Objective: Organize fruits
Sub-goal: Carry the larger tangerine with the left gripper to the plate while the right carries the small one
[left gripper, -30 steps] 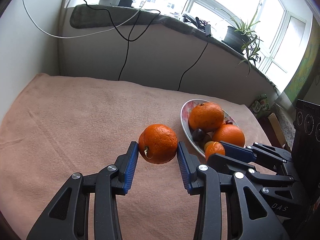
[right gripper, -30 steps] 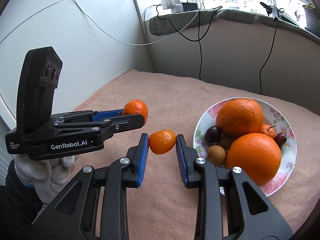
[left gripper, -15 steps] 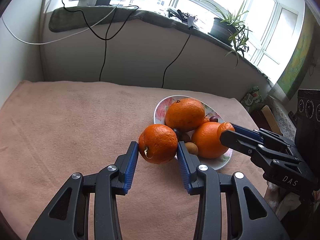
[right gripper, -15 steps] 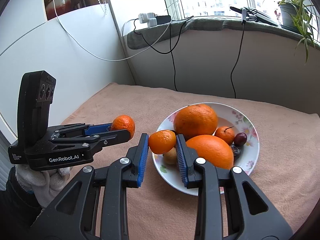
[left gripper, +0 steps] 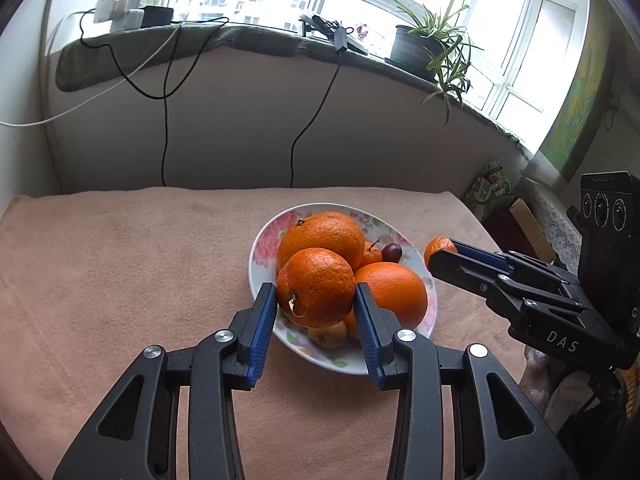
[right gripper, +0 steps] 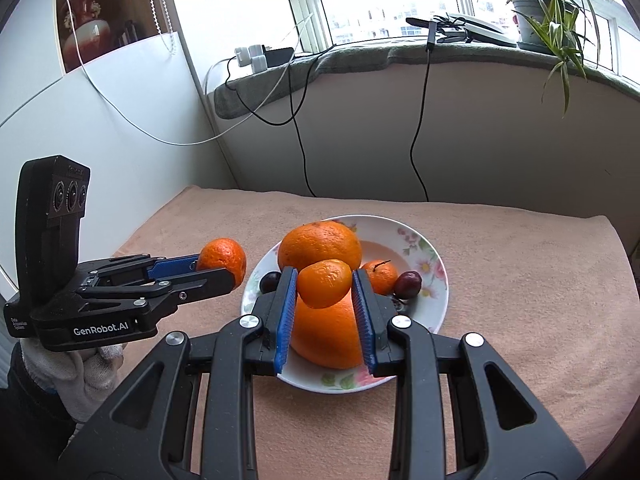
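Step in hand: Both grippers carry fruit to the floral plate (right gripper: 434,252), which sits on a peach-coloured cloth (left gripper: 120,260); by the look of it, this is the delivery stage of the sorting.
Left gripper (left gripper: 316,312): jaws closed on a large orange (left gripper: 316,286), held in the air at the plate's near-left rim.
Right gripper (right gripper: 325,300): jaws closed on a small mandarin (right gripper: 324,283), hanging over the plate's front half, above a big orange (right gripper: 326,338) lying there.
Plate contents: another big orange (right gripper: 320,245) at the back, a small tangerine with stalk (right gripper: 380,275), two dark plums (right gripper: 409,282), and a small brownish fruit (left gripper: 328,334) at the near edge.
Next move calls for: lowering each fruit into a free pocket, then opening the jaws gently; bare plate shows at the back right.
In the way: the piled oranges leave little room, so a round fruit set on top may roll off.
Around: a windowsill with spider plant (right gripper: 540,12), hanging cables (left gripper: 164,92).
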A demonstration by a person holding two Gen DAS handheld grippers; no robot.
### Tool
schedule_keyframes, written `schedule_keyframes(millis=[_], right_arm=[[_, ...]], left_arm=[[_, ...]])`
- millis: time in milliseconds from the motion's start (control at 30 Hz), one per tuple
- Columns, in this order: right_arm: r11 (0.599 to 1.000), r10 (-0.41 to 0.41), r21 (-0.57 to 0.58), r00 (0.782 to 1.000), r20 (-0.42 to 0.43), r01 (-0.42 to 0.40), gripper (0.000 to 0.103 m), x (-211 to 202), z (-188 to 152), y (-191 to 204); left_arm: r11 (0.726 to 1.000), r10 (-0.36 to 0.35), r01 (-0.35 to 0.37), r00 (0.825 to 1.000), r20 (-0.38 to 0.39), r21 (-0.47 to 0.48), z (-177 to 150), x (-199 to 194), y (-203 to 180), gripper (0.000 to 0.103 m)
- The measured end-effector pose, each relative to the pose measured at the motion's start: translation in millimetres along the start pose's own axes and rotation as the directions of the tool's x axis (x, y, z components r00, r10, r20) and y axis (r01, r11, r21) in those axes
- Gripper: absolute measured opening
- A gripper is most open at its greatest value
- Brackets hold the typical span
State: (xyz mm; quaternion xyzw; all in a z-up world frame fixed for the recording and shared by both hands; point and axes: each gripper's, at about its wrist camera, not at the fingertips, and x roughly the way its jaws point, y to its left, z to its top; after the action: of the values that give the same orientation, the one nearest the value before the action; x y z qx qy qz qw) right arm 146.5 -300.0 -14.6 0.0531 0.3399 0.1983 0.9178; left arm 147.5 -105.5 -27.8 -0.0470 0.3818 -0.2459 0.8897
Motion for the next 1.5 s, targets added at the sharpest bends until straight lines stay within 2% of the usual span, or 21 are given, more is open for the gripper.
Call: schedule_keyframes(millis=[700, 1100, 1500], right_arm=[[0.999, -0.004, 0.039, 1.0, 0.011, 0.003, 0.029, 0.8, 4.2, -22.8], [0.997, -0.016, 0.078, 1.0, 0.001, 0.016, 0.029, 8.1, 7.0, -41.1], [0.997, -0.018, 0.073, 1.0, -0.024, 0.02, 0.029, 23.6, 10.1, -41.4]], left_arm=[[0.995, -0.03, 0.029, 1.0, 0.004, 0.095, 38.7, 28.5, -36.4, 0.038], [0.992, -0.033, 0.035, 0.999, -0.017, 0.122, 56.1, 51.7, -43.2, 0.038], [0.99, -0.018, 0.026, 0.998, -0.063, 0.136, 62.0, 75.5, -44.7, 0.038]])
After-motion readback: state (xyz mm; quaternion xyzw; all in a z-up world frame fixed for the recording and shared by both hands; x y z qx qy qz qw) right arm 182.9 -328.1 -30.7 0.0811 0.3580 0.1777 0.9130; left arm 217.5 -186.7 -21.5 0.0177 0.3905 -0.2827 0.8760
